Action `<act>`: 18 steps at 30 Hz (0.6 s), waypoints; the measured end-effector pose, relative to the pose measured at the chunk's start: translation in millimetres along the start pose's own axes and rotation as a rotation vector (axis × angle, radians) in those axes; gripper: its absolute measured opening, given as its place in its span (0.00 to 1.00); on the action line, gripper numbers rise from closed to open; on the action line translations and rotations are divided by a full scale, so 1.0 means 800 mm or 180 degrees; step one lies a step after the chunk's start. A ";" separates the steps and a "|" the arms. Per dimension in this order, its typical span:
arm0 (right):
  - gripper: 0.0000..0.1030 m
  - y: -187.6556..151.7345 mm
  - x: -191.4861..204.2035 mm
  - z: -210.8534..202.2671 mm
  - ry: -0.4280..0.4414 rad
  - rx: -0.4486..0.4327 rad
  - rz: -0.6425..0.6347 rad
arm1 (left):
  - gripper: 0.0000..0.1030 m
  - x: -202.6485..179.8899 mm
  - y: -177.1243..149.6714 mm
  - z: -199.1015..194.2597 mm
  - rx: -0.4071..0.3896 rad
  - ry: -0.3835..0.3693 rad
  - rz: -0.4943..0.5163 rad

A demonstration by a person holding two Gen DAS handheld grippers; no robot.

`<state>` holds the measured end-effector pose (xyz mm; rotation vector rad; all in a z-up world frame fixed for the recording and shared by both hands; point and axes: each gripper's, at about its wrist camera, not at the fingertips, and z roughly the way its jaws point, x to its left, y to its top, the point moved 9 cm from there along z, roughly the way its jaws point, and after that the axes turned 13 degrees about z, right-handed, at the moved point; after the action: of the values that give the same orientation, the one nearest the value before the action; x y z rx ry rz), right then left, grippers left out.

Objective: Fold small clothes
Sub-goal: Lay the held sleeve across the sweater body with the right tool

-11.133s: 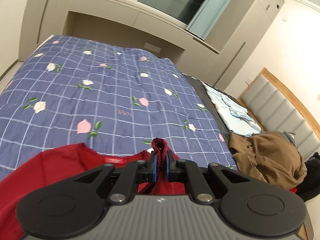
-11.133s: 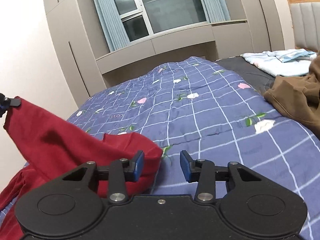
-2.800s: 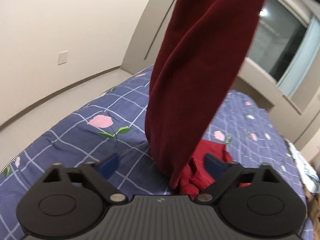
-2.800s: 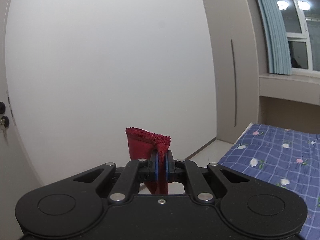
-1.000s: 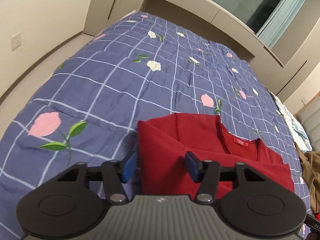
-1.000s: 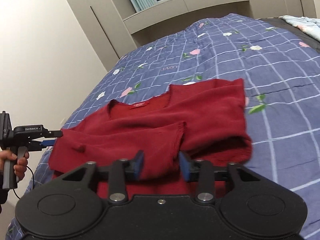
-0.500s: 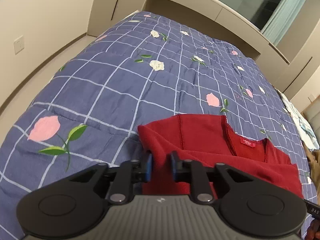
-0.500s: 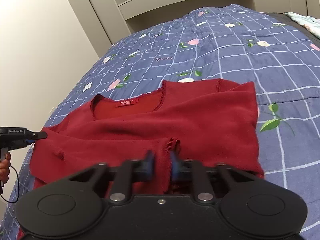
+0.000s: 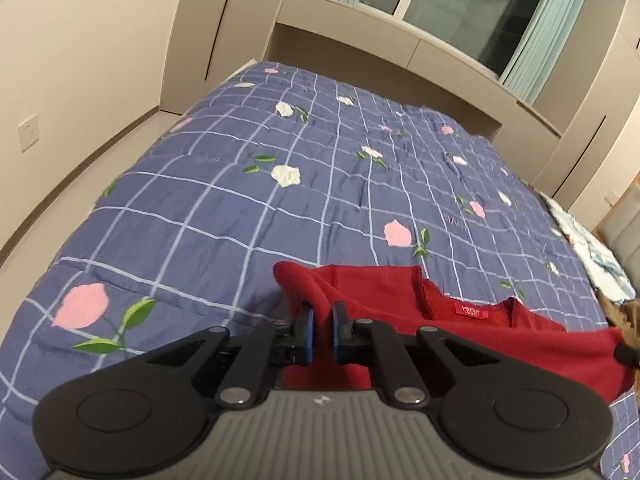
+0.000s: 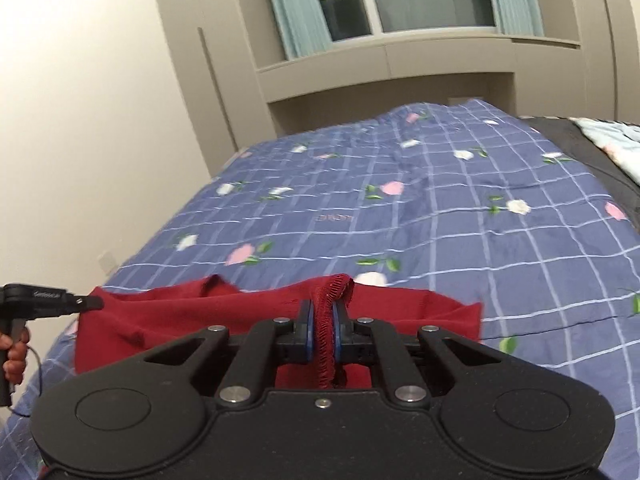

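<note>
A dark red knit sweater [image 9: 472, 340] lies on the blue checked bedspread [image 9: 280, 208], neck label up. My left gripper [image 9: 321, 320] is shut on a fold of the sweater's left edge, lifted a little. In the right wrist view my right gripper [image 10: 322, 322] is shut on a stitched hem of the same sweater [image 10: 168, 316], also raised off the bed. The left gripper shows at the far left of that view [image 10: 52, 304], at the sweater's other side.
The bedspread [image 10: 460, 216] stretches far ahead towards cabinets under a window. A pale blue garment [image 9: 596, 256] and a brown one [image 9: 630, 316] lie at the right edge of the bed. Floor and wall run along the left.
Both grippers have closed on the sweater's edges and lifted them off the bed; one second ago both were open over the flat sweater.
</note>
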<state>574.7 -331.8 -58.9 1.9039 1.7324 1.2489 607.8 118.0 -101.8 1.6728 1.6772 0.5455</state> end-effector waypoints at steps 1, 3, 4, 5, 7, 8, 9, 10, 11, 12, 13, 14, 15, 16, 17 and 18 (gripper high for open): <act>0.09 0.001 -0.008 0.007 -0.0046 0.0045 0.0036 | 0.12 -0.004 -0.001 0.006 0.0028 0.0000 0.0011; 0.09 -0.003 -0.027 0.023 -0.0178 0.0153 0.0091 | 0.26 -0.010 -0.005 0.016 0.0094 -0.0010 0.0010; 0.09 -0.008 -0.037 0.031 -0.0259 0.0209 0.0117 | 0.29 -0.011 -0.007 0.018 0.0117 -0.0012 -0.0019; 0.09 -0.011 -0.047 0.037 -0.0307 0.0261 0.0166 | 0.39 -0.011 -0.009 0.017 0.0118 -0.0032 -0.0059; 0.09 -0.019 -0.064 0.043 -0.0366 0.0309 0.0264 | 0.55 -0.007 -0.013 0.010 0.0061 -0.0051 -0.0085; 0.09 -0.021 -0.069 0.044 -0.0378 0.0313 0.0286 | 0.63 -0.002 -0.015 0.004 0.0022 -0.0006 -0.0064; 0.09 -0.026 -0.072 0.044 -0.0372 0.0315 0.0304 | 0.65 0.003 -0.017 -0.002 -0.0008 0.0040 -0.0033; 0.09 -0.029 -0.074 0.044 -0.0354 0.0317 0.0321 | 0.65 0.009 -0.020 -0.009 -0.0031 0.0068 0.0016; 0.09 -0.031 -0.075 0.043 -0.0344 0.0319 0.0330 | 0.65 0.013 -0.021 -0.014 -0.0036 0.0083 0.0051; 0.09 -0.035 -0.074 0.044 -0.0341 0.0316 0.0336 | 0.65 0.019 -0.025 -0.020 -0.0037 0.0104 0.0079; 0.09 -0.035 -0.074 0.043 -0.0332 0.0312 0.0349 | 0.65 0.024 -0.031 -0.026 -0.0033 0.0117 0.0104; 0.09 -0.034 -0.074 0.040 -0.0318 0.0303 0.0368 | 0.65 0.028 -0.036 -0.032 -0.0023 0.0118 0.0130; 0.09 -0.032 -0.074 0.037 -0.0314 0.0283 0.0373 | 0.65 0.031 -0.039 -0.036 -0.0008 0.0114 0.0152; 0.09 -0.030 -0.073 0.034 -0.0325 0.0263 0.0361 | 0.65 0.032 -0.045 -0.039 0.0013 0.0105 0.0173; 0.09 -0.028 -0.072 0.032 -0.0358 0.0255 0.0336 | 0.65 0.033 -0.050 -0.040 0.0035 0.0088 0.0189; 0.10 -0.028 -0.072 0.032 -0.0391 0.0268 0.0298 | 0.65 0.033 -0.056 -0.040 0.0069 0.0065 0.0199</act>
<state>583.7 -370.4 -112.9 2.0850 1.6756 1.0804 555.8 145.8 -117.6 1.7456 1.6553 0.5778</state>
